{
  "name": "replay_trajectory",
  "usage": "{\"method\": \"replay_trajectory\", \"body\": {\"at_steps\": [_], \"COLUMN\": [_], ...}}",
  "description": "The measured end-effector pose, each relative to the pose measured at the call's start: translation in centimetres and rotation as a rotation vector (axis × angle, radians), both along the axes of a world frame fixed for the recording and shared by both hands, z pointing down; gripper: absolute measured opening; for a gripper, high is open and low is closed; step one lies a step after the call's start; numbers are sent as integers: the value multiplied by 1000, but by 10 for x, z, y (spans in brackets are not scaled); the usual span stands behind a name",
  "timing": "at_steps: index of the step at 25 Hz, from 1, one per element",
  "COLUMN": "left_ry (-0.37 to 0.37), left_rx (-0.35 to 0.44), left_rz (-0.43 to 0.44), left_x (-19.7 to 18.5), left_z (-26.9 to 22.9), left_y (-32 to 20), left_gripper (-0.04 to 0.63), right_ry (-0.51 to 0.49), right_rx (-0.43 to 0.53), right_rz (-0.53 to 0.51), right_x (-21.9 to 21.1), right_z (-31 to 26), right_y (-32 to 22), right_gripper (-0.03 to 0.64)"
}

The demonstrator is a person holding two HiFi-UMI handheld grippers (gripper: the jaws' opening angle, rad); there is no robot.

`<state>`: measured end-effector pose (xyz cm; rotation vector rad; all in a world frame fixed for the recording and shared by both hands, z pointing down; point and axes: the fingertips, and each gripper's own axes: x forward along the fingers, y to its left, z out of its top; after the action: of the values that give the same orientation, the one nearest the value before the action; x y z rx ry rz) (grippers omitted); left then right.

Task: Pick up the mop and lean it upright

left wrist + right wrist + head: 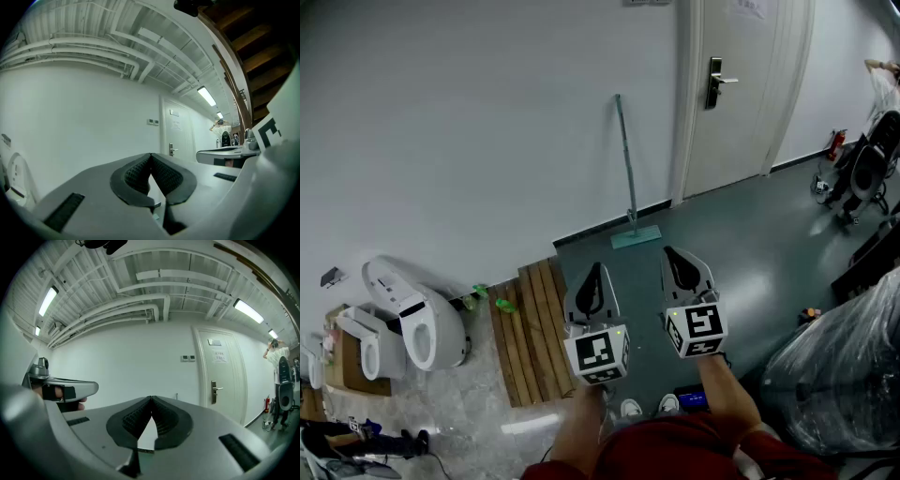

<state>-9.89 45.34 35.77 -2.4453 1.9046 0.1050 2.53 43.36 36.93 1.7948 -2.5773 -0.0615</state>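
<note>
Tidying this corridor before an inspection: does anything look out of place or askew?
Yes. Two white toilets sit loose on the floor at the left, beside a wooden pallet, seemingly not installed. The mop leans upright against the wall; nothing odd there.

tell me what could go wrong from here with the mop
1. The mop leans against the wall with its head on the glossy floor; the head might slide out and the mop fall.
2. The left gripper and right gripper are both shut, empty and well short of it, so catching a slip would likely be slow.
</note>
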Motion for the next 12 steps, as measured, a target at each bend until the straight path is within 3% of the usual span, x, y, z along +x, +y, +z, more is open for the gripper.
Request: {"method": "replay_trajectory", "body": {"at_steps": [12], "left_ry": [1], "left_rx": [12], "left_rz": [29], "left_x": [-26], "left_z": [2], "left_y": [2], "left_gripper": [14], "right_ry": [-11], "right_rx": [26], "right_rz": [32], "right_x": [-27], "right_z": [1], "right_y": [8], "right_gripper": [17]}}
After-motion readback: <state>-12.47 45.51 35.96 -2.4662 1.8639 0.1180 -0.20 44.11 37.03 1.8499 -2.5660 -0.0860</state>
